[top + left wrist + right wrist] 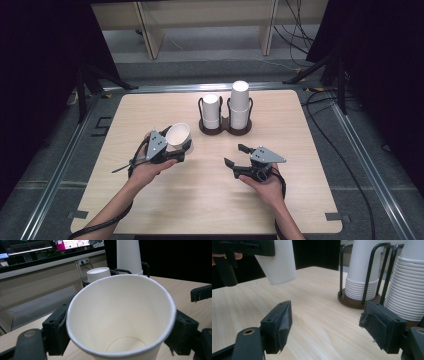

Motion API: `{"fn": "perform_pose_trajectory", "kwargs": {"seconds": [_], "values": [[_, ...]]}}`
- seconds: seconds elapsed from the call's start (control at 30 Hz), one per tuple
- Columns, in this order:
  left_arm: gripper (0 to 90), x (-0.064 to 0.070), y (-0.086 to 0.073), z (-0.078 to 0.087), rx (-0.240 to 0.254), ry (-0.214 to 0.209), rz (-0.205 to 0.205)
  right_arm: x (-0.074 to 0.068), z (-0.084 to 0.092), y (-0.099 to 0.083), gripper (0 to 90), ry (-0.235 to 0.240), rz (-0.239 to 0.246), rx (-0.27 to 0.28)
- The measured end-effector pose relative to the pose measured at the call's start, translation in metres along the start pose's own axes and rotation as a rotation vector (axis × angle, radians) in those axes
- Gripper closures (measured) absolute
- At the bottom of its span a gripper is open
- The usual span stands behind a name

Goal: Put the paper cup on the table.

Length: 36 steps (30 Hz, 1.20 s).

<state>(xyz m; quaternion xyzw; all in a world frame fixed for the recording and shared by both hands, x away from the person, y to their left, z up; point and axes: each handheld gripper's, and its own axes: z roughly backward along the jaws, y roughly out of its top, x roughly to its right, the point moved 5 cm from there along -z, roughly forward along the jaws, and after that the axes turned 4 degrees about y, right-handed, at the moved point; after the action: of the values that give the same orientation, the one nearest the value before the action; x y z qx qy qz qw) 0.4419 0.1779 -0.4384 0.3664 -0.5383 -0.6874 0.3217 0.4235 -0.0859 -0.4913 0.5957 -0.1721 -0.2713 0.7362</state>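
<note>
A white paper cup (178, 137) is held mouth-up above the wooden table, my left gripper (183, 148) shut on its wall. In the left gripper view the cup (122, 317) sits between both black jaws, its empty bottom visible. A dark holder (225, 127) at the table's back middle carries two upside-down stacks of white cups: a short stack (211, 111) and a taller stack (239, 104). My right gripper (237, 155) hovers open in front of the holder, nothing between its fingers (279, 322). The right gripper view shows the held cup (278, 262) at upper left and the stacks (362, 272) at right.
The light wooden table (150, 200) has rounded corners and sits in a metal frame. Black cables (330, 125) run on the floor to the right. Wooden furniture legs (150, 35) stand beyond the far edge. Monitors (50, 246) glow in the background.
</note>
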Motion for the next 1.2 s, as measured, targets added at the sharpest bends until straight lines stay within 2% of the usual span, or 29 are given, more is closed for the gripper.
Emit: {"fn": "perform_pose_trajectory", "kwargs": {"seconds": [0.1,0.2,0.27,0.3,0.33,0.37,0.43,0.47,0.5,0.53,0.57,0.67,0.7,0.73,0.77,0.8,0.83,0.87,0.93,0.97,1.0,1.03,1.07,1.1,1.2], "values": [[19.9,-0.002,-0.001,0.001,0.0,0.01,-0.003,-0.002,-0.001,0.0,24.9,0.007,-0.029,0.003],[20.0,-0.005,-0.003,0.002,0.002,0.019,0.001,0.0,0.0,0.0,25.0,0.0,-0.007,-0.003],[20.0,-0.007,-0.004,0.002,0.001,0.024,0.002,-0.002,0.0,-0.001,25.0,0.009,-0.039,-0.007],[19.9,-0.009,-0.005,0.002,0.0,0.031,0.001,0.001,0.0,0.0,25.1,-0.003,0.0,0.002],[19.9,-0.01,-0.005,0.002,0.0,0.037,0.004,-0.004,-0.001,-0.001,25.1,0.024,-0.058,0.005],[20.0,-0.011,-0.006,0.002,0.0,0.041,0.007,0.0,-0.001,0.0,25.1,0.005,-0.005,0.017],[20.0,-0.014,-0.006,0.002,0.0,0.047,0.005,-0.001,-0.001,0.0,25.2,0.014,-0.023,0.015],[19.9,-0.015,-0.007,0.002,-0.002,0.052,0.007,0.0,-0.001,0.0,25.2,0.005,-0.016,0.012],[20.0,-0.016,-0.007,0.002,0.0,0.059,0.011,-0.002,-0.001,-0.001,25.3,0.006,-0.035,0.007],[20.0,-0.017,-0.007,0.002,0.003,0.061,-0.001,-0.001,-0.001,-0.001,25.3,0.017,-0.04,0.009],[20.0,-0.017,-0.008,0.0,0.014,0.063,0.01,-0.001,-0.001,-0.001,25.3,0.019,-0.037,0.009],[20.0,-0.02,-0.009,0.001,0.001,0.078,-0.008,-0.001,-0.002,0.0,25.4,0.02,-0.038,0.011],[20.0,-0.021,-0.011,0.002,-0.012,0.088,0.011,-0.001,-0.001,0.0,25.4,0.011,-0.038,0.009],[20.0,-0.022,-0.011,0.0,0.001,0.099,0.004,-0.001,-0.001,-0.001,25.4,-0.001,-0.039,0.01],[20.0,-0.024,-0.011,0.001,-0.009,0.103,0.001,0.0,-0.001,0.0,25.4,-0.02,-0.027,0.027],[20.0,-0.023,-0.013,0.001,-0.017,0.102,0.015,0.001,-0.001,0.0,25.4,-0.015,-0.016,0.026],[20.0,-0.026,-0.013,-0.001,-0.006,0.113,0.002,0.0,-0.001,0.0,25.4,-0.01,-0.028,0.022],[20.0,-0.026,-0.014,-0.001,-0.021,0.116,0.017,0.0,-0.001,0.0,25.5,-0.011,-0.028,0.021],[20.0,-0.031,-0.015,-0.003,-0.02,0.135,-0.001,-0.001,-0.002,0.0,25.5,0.011,-0.041,0.018],[20.0,-0.031,-0.017,-0.004,-0.03,0.137,0.019,-0.001,-0.001,0.0,25.5,0.013,-0.04,0.012],[20.0,-0.033,-0.018,-0.005,-0.03,0.143,0.022,-0.001,0.0,0.0,25.5,0.007,-0.032,0.007],[20.0,-0.036,-0.017,-0.005,-0.027,0.152,0.004,0.0,0.0,0.0,25.5,0.003,-0.025,0.007],[20.0,-0.037,-0.018,-0.006,-0.03,0.158,0.003,0.0,0.0,0.0,25.5,0.007,-0.033,0.003],[20.0,-0.037,-0.019,-0.007,-0.031,0.158,0.027,0.0,0.001,0.0,25.5,-0.001,-0.027,0.001],[20.0,-0.04,-0.021,-0.008,-0.043,0.175,0.028,0.001,0.0,0.0,25.5,-0.003,-0.023,0.002]]}}
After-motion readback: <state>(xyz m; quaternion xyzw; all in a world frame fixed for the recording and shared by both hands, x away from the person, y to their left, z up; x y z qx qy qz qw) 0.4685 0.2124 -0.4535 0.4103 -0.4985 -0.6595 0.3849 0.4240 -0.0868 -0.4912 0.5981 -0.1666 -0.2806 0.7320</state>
